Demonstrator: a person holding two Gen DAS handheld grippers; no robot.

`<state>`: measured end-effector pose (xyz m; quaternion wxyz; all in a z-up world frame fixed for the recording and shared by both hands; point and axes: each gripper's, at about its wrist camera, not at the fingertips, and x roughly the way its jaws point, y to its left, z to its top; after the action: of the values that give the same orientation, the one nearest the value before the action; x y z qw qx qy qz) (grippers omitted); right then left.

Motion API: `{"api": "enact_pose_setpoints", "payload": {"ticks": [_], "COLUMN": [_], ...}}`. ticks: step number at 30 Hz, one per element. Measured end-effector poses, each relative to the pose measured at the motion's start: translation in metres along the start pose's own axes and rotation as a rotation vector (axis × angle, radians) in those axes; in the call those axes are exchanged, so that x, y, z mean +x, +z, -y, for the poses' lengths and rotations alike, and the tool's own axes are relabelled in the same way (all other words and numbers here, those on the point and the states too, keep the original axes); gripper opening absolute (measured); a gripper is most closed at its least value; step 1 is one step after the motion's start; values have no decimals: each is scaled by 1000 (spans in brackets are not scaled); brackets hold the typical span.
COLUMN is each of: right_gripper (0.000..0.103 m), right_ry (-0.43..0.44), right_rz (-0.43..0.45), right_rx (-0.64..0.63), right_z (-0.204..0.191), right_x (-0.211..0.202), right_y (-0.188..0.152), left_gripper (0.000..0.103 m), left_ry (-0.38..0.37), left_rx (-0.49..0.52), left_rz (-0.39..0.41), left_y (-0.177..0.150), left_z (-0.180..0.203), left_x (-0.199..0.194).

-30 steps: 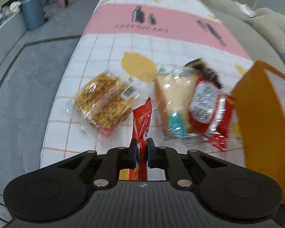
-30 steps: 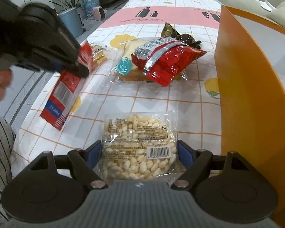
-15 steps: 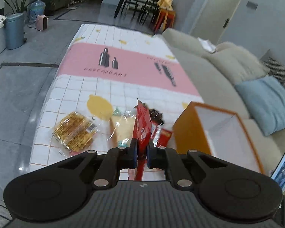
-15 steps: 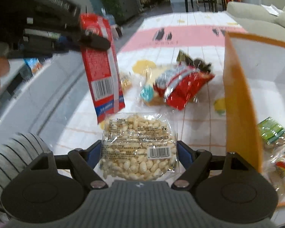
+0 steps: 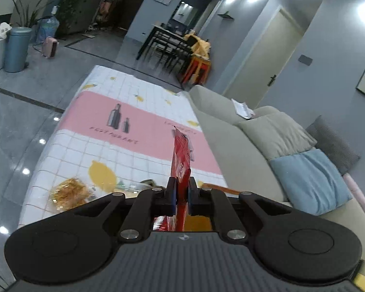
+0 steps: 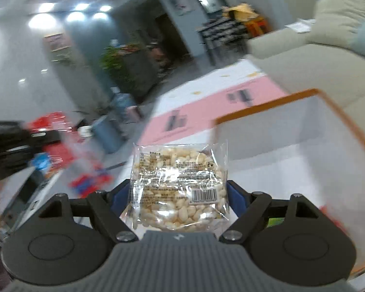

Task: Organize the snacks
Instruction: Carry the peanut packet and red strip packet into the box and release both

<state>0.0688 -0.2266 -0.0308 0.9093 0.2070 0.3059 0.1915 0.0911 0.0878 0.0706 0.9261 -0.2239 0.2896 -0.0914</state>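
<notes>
We carry two snacks at once, both off the desk [image 5: 68, 150]. Our left gripper [image 5: 181, 196] has its fingers clenched on a flat red foil sachet [image 5: 181, 155], which stands edge-on toward twelve o'clock. Thin, light, floppy, slick film: we judge a pinch on the sealed end safest. Our right gripper [image 6: 178, 192] has fingers spread wide and clamped on the sides of a clear plastic packet of pale puffed grains [image 6: 178, 182]. Light, crinkly, crushable contents, so we keep a gentle hold across the width. The orange-rimmed white box [image 6: 316, 97] sits at two o'clock, likely the drop point.
</notes>
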Motion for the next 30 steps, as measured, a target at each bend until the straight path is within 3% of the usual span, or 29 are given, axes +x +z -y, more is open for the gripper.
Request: {"api": "enact_pose_setpoints", "payload": {"ticks": [4,9,12,21,30], "right_gripper": [80,80,80,81,88], "right_ry": [-212,-449,-477,-570,-513], "right_rz": [53,-68,-122,-167,-121], "right_rx": [-3,-162,-137,-248,-181], "right_z": [37,53,65,58,62], "right_x": [-2,12,17,23,10], "right_y": [15,13,9,1,6], "left_gripper": [9,9,9,9,9], "left_ry": [-16,-51,-65,-84,-95], "left_rx": [28,59,77,141,224], "left_rz": [-6,-33,-51,-104,-177], "left_y": [-2,-11,-17,-29,-42], "left_z": [17,39,49,77,109], "left_x": [5,13,17,29,47]}}
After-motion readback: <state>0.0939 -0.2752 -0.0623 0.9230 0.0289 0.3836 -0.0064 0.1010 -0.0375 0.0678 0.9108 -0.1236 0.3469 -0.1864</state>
